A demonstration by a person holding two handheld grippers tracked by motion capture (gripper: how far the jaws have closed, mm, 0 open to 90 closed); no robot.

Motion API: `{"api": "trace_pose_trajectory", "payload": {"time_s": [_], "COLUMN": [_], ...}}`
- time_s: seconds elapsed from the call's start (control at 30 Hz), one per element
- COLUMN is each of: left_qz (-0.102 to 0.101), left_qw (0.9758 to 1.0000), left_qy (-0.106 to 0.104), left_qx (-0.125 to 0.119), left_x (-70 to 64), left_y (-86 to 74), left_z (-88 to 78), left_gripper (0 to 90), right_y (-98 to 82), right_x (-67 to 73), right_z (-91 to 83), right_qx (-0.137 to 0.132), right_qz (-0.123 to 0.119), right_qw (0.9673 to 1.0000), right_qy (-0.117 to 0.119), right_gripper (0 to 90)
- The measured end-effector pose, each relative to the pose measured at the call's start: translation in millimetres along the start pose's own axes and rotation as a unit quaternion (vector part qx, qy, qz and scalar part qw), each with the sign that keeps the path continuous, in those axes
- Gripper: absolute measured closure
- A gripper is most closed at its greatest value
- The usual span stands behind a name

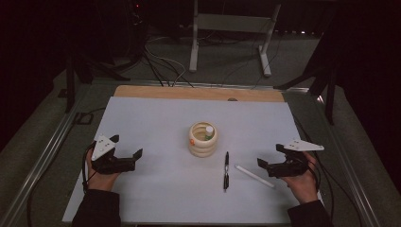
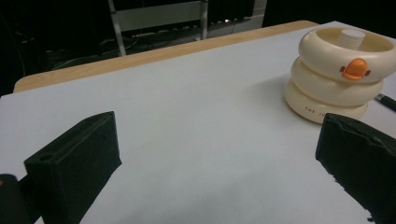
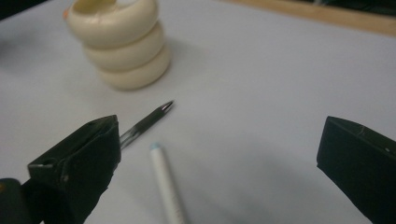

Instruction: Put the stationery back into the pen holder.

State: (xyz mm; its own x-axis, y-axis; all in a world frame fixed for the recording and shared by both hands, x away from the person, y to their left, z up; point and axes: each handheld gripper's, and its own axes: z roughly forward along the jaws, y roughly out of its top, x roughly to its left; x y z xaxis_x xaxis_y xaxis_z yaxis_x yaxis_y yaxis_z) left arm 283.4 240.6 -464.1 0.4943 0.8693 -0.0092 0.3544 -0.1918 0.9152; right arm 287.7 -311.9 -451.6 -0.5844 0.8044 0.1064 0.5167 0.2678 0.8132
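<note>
A cream holder (image 1: 203, 139) made of three stacked rings stands at the middle of the white table, with an orange mark on its side (image 2: 355, 69). A white cap stands inside it. To its right lie a black pen (image 1: 226, 170) and a white pen (image 1: 254, 176). My left gripper (image 1: 126, 152) rests open at the left, well away from the holder (image 2: 338, 74). My right gripper (image 1: 271, 155) is open at the right, just beyond the white pen (image 3: 166, 186). The black pen's tip (image 3: 154, 119) and the holder (image 3: 120, 42) lie ahead of it.
The white sheet (image 1: 156, 118) covers a wooden tabletop (image 1: 198, 93) whose far edge shows. Metal rails (image 1: 47, 151) run along both sides. Cables and a grey table frame (image 1: 231, 28) are on the floor beyond.
</note>
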Motion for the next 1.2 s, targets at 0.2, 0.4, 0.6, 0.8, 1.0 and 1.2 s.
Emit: {"api": "trace_pose_trajectory", "payload": {"time_s": [0.2, 0.4, 0.6, 0.8, 1.0, 1.2], "left_qz": [-0.004, -0.003, -0.005, -0.008, -0.007, -0.008], "left_qw": [1.0, 1.0, 1.0, 0.9999, 1.0, 1.0], "left_qy": [0.002, 0.002, 0.004, 0.005, 0.004, 0.005], "left_qx": [-0.003, -0.002, -0.003, -0.004, -0.003, -0.002], "left_x": [2.1, 2.0, 3.5, 4.3, 4.2, 4.3], "left_y": [-0.4, -0.4, -0.2, -0.5, -0.5, -1.0], "left_z": [-0.9, -0.8, -2.3, -2.6, -2.6, -1.8], "left_gripper": [0.1, 0.1, 0.1, 0.2, 0.1, 0.2], "right_y": [8.1, 16.1, 21.6, 25.4, 27.3, 26.6], "right_x": [6.6, 12.5, 15.0, 17.1, 21.9, 24.3], "right_z": [13.7, 22.7, 26.9, 34.2, 42.2, 49.6], "right_qx": [0.066, 0.1, 0.124, 0.153, 0.184, 0.208], "right_qz": [-0.033, -0.051, -0.063, -0.076, -0.097, -0.105], "right_qw": [0.997, 0.9936, 0.9901, 0.9851, 0.9778, 0.9721], "right_qy": [0.02, 0.019, 0.021, 0.02, 0.023, 0.027], "right_gripper": [0.3, 0.3, 0.4, 0.4, 2.7, 5.9]}}
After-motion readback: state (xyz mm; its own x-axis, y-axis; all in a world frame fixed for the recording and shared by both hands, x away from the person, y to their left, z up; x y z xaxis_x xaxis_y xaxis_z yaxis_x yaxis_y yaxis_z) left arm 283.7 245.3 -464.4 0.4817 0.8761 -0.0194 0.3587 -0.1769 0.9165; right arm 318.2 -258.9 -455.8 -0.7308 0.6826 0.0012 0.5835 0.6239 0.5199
